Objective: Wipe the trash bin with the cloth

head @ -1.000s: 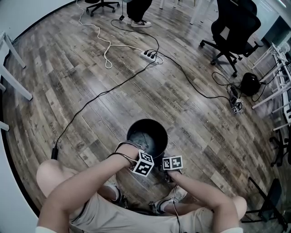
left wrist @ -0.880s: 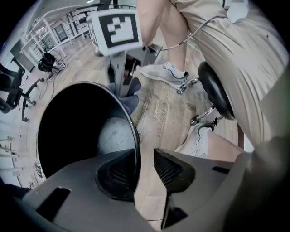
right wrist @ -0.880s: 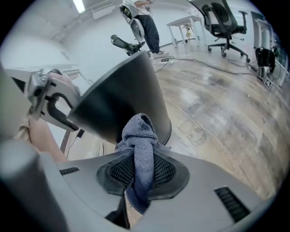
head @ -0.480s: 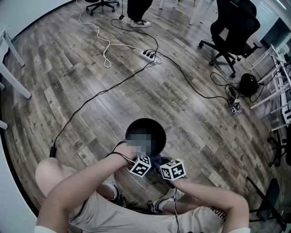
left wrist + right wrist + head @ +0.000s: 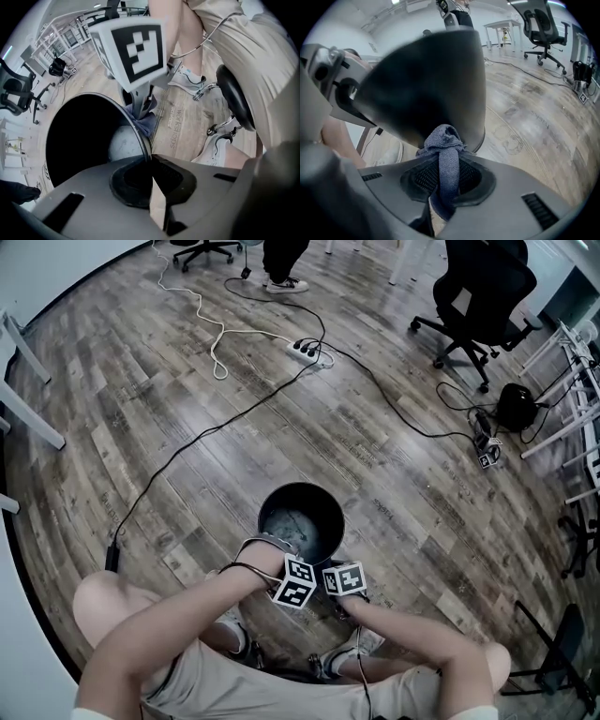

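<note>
The round black trash bin (image 5: pixel 302 519) stands on the wood floor between my knees. Pointing straight down at the bin's near edge, my left gripper (image 5: pixel 151 165) has just been closing, and its jaws now pinch the thin rim (image 5: pixel 140 140). The right gripper (image 5: pixel 443 185) is shut on a bunched blue-grey cloth (image 5: pixel 444 154) and presses it against the bin's dark outer wall (image 5: pixel 431 89). In the head view both marker cubes sit side by side at the bin's near side, left (image 5: pixel 298 580) and right (image 5: pixel 344 579). The cloth (image 5: pixel 143 123) also shows under the right gripper.
Black and white cables run across the floor to a power strip (image 5: pixel 309 352). Office chairs (image 5: pixel 483 292) stand at the far right, white table legs (image 5: pixel 28 413) at the left, a standing person's feet (image 5: pixel 286 282) at the top. My own shoes (image 5: pixel 349 650) sit close behind the bin.
The right gripper's cube has shifted left toward the left gripper and the bin's wall. The left gripper stays at the rim.
</note>
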`<state>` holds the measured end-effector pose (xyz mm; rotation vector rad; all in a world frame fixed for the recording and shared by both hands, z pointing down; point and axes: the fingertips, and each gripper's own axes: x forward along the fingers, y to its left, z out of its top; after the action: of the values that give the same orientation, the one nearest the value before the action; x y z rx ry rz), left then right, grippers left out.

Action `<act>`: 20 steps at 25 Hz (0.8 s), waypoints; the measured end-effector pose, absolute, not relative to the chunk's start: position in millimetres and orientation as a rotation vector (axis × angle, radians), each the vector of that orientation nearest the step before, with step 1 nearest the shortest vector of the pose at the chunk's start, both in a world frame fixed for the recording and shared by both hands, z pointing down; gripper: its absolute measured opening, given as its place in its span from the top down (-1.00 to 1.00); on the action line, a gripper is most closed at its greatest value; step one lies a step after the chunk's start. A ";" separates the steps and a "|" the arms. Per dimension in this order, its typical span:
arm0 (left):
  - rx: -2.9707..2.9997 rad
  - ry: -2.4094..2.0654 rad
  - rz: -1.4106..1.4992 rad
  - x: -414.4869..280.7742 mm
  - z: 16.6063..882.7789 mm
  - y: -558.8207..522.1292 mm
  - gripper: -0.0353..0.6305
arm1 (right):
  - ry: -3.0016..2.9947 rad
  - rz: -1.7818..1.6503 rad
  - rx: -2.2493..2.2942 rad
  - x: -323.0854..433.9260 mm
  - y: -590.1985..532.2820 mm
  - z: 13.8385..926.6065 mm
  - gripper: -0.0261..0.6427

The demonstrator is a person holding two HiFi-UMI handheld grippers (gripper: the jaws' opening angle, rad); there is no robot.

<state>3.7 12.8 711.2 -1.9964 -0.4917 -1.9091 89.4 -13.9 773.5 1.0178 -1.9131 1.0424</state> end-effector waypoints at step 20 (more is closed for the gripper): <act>-2.116 -0.492 -1.794 30.0 697.2 22.5 0.58 | -1.750 1.353 1.195 122.5 -7.8 832.0 0.69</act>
<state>30.0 22.5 697.2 -2.1162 -0.4925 -1.7943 122.5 -7.8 832.0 1.1954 -1.7501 1.3530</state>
